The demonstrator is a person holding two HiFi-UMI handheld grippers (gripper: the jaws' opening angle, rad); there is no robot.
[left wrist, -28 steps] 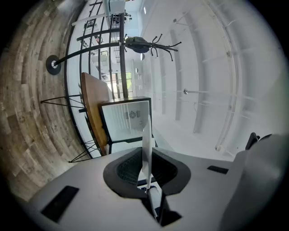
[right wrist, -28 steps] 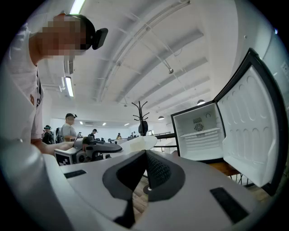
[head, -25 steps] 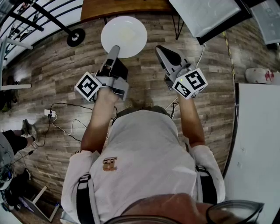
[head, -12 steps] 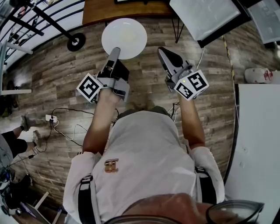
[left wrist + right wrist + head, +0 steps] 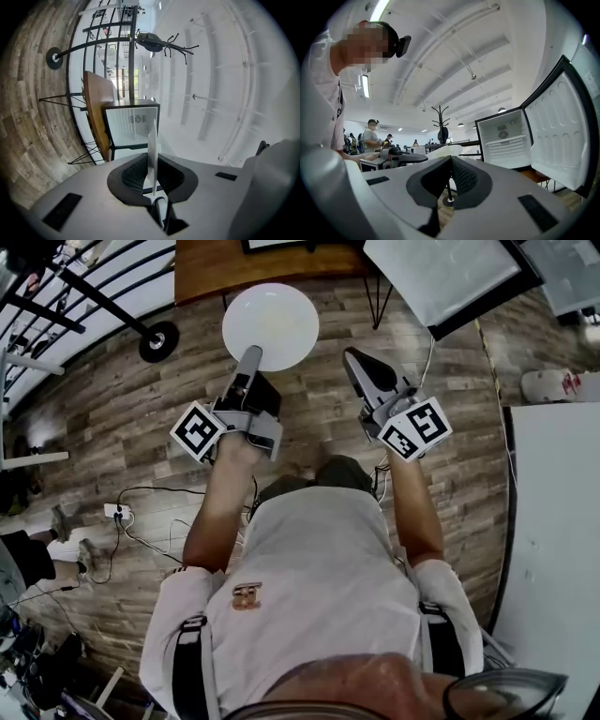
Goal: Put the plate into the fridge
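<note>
Both grippers have moved forward over the wooden floor since a second ago, carrying the plate along. The left gripper is clamped on the plate's near rim, and the plate juts out ahead of its jaws. The right gripper, beside it, has its jaws pressed together on nothing. The open fridge stands ahead of both, its door swung out to the right.

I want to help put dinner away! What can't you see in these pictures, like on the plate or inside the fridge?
- Plate surface: too bright in the head view to tell crumbs; the left gripper view shows it edge-on.
- Fridge bottom: right gripper view, hidden behind the right gripper.
- Fridge shelves: left gripper view, too small.
</note>
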